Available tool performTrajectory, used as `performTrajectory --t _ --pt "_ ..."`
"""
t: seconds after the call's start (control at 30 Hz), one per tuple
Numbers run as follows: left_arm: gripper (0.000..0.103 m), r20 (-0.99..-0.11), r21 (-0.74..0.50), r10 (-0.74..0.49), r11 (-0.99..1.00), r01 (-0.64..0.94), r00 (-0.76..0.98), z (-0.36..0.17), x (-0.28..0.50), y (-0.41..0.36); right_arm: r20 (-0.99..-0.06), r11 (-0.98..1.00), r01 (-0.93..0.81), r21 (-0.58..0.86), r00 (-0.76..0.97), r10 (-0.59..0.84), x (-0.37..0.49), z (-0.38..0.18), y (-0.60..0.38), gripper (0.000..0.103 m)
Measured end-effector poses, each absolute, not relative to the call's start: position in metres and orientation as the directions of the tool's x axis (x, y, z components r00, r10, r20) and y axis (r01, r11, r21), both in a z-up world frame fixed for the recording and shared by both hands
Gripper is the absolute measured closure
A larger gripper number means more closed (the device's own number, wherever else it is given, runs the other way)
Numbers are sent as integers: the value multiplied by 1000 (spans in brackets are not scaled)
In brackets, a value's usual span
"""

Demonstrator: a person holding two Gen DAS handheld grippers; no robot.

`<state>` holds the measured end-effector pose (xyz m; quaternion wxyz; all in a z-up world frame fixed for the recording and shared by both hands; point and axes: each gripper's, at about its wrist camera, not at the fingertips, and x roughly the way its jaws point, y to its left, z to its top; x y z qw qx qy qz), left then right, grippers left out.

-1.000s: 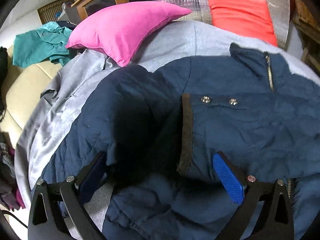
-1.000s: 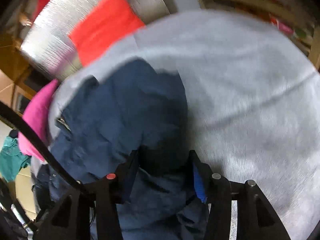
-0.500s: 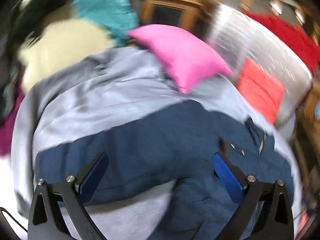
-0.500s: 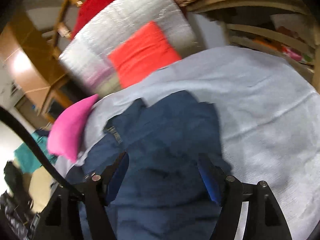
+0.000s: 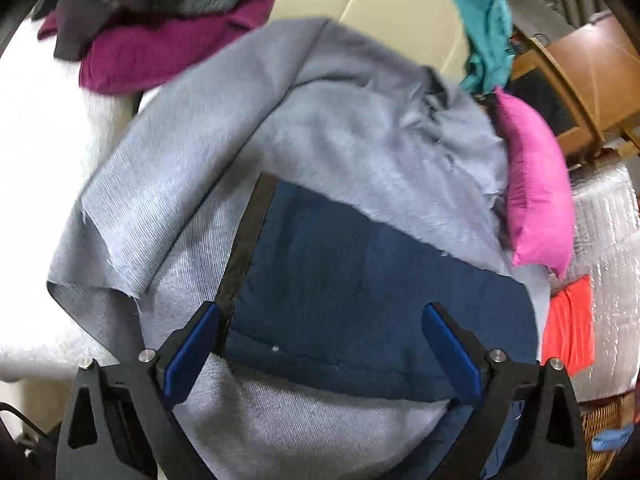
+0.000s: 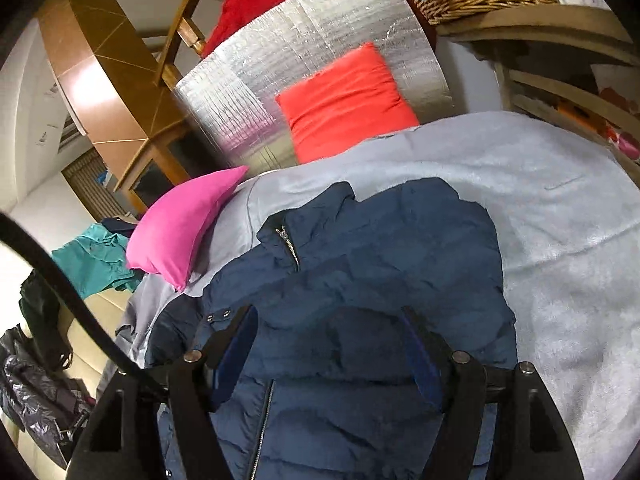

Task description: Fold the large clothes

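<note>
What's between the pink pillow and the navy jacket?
Only bare grey blanket separates pink pillow from navy jacket, seen in the right wrist view.

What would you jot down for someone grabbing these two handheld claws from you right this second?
Left gripper: open, holding nothing, over a flat navy panel of the jacket.
Right gripper: open, empty, above the jacket's body.
The jacket lies on the grey blanket, collar toward the pink pillow.
Done: partly folded, it seems.
Left: finish folding and tidy.

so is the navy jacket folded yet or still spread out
Partly folded: the navy jacket has a sleeve laid across its body on the grey blanket, collar and hem unfolded.
</note>
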<state>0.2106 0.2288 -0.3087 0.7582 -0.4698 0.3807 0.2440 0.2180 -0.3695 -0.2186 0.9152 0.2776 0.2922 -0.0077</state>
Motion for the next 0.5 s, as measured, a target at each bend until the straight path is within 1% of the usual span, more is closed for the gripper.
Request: performTrajectory --t 0.03,0.1,0.2,0.23,0.27,0.33,0.4,0.5 --pt "6 -814 -525 2 423 -738 581 -315 214 229 -540 848 177 500 829 146 219 -218 -369 29" --pt "11 -819 -527 6 388 -756 574 -322 217 232 -536 846 180 501 833 140 220 -219 -371 29" --pt "26 -819 -523 40 356 -775 572 -324 217 237 -533 840 186 511 834 140 220 -219 -374 29" --pt "37 -820 -524 43 347 -778 571 -326 216 239 -533 839 188 511 835 138 220 -219 -375 29" --pt "44 -821 -526 38 334 -782 569 -328 214 241 -533 838 189 511 835 136 220 -219 -376 29" --pt "45 -807 -555 28 305 -774 590 -327 205 243 -533 839 189 510 835 136 219 -218 -376 29" --pt "45 -791 -574 54 280 -770 610 -321 189 241 -534 842 190 505 835 132 218 -218 -378 29" --pt "41 -760 -616 44 269 -740 649 -317 178 234 -540 843 192 503 831 133 221 -220 -381 29"
